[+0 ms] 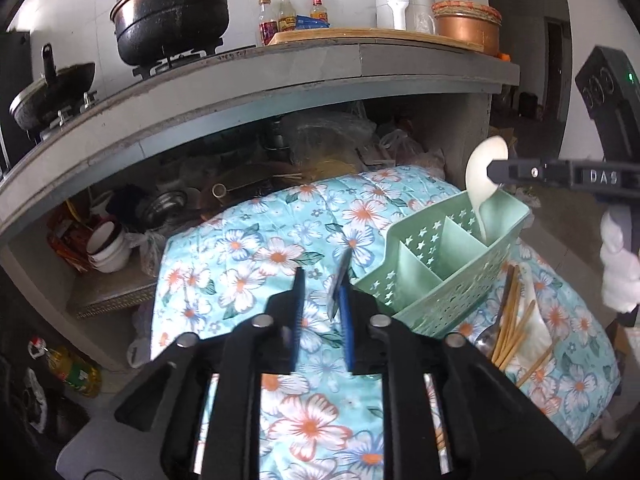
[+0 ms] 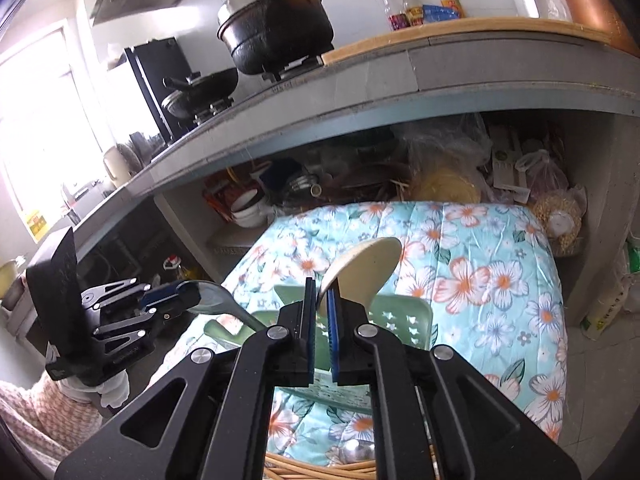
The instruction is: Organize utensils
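A green slotted utensil caddy (image 1: pixel 444 264) stands on the floral cloth (image 1: pixel 248 248). My right gripper (image 1: pixel 494 172) is shut on a cream plastic spoon (image 1: pixel 482 176), whose handle reaches down into the caddy's far compartment. In the right wrist view the spoon's bowl (image 2: pixel 368 268) sticks up between the gripper's fingers (image 2: pixel 320 308), above the caddy (image 2: pixel 404 316). My left gripper (image 1: pixel 320 292) holds a metal spoon (image 1: pixel 340 280) against its right finger, left of the caddy. In the right wrist view that spoon's bowl (image 2: pixel 216 296) juts from the left gripper (image 2: pixel 176 300). Chopsticks (image 1: pixel 512 320) and a metal spoon (image 1: pixel 486 338) lie beside the caddy.
A grey counter (image 1: pixel 280 76) overhangs the far edge of the cloth, carrying a black pot (image 1: pixel 172 12), a wok (image 1: pixel 52 92), bottles (image 1: pixel 288 12) and a copper pot (image 1: pixel 468 28). Under it lie bowls (image 1: pixel 108 248) and bags (image 2: pixel 552 200). An oil bottle (image 1: pixel 72 372) lies on the floor.
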`<act>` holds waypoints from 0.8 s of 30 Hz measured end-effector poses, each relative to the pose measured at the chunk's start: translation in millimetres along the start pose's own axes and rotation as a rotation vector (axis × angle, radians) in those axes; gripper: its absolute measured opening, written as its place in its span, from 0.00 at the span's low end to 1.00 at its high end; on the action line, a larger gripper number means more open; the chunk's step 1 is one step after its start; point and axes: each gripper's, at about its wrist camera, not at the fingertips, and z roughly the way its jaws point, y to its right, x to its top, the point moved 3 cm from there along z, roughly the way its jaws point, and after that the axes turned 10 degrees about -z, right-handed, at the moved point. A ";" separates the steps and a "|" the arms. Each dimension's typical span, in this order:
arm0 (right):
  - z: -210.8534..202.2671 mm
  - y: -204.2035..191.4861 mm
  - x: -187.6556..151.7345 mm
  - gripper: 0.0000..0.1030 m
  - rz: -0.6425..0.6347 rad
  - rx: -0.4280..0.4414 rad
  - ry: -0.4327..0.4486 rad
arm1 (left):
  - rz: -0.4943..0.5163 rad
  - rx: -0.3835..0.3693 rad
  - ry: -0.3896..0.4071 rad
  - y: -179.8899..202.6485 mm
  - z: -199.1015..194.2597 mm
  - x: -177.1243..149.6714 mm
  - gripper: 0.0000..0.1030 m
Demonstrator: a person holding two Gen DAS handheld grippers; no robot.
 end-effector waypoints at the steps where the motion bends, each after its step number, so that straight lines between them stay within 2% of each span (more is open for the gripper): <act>1: -0.4 -1.1 -0.2 0.10 -0.006 -0.011 -0.001 | -0.024 -0.012 0.000 -2.3 0.7 0.0 0.19; 2: -1.3 -1.3 -0.4 0.13 -0.010 -0.017 -0.001 | -0.047 -0.023 0.001 -4.6 0.8 0.2 0.22; 4: -5.5 -2.4 0.7 0.28 -0.014 -0.026 0.010 | -0.106 -0.054 0.012 -10.9 -1.4 0.7 0.29; 6: -14.2 -5.8 3.6 0.36 -0.027 -0.029 0.038 | -0.148 -0.075 0.024 -15.3 -5.0 0.8 0.35; 9: -27.9 -10.5 7.9 0.42 -0.048 -0.054 0.076 | -0.172 -0.080 0.061 -16.8 -15.5 0.3 0.45; 12: -42.7 -12.8 10.9 0.44 -0.041 -0.065 0.106 | -0.191 -0.103 0.089 -17.3 -27.2 0.0 0.54; 14: -54.7 -14.1 11.1 0.50 -0.041 -0.085 0.127 | -0.203 -0.118 0.108 -15.8 -35.5 -1.7 0.58; 17: -76.8 -18.7 7.7 0.69 -0.062 -0.146 0.159 | -0.215 -0.157 0.115 -12.4 -45.1 -7.0 0.62; 19: -88.6 -20.4 2.6 0.85 -0.077 -0.200 0.169 | -0.219 -0.190 0.107 -8.7 -47.5 -13.1 0.63; 21: -99.1 -18.9 -7.2 0.94 -0.087 -0.270 0.168 | -0.218 -0.222 0.088 -3.6 -47.1 -21.6 0.63; 24: -110.3 -10.4 -26.7 0.94 -0.061 -0.336 0.136 | -0.231 -0.271 0.060 4.4 -43.8 -37.5 0.63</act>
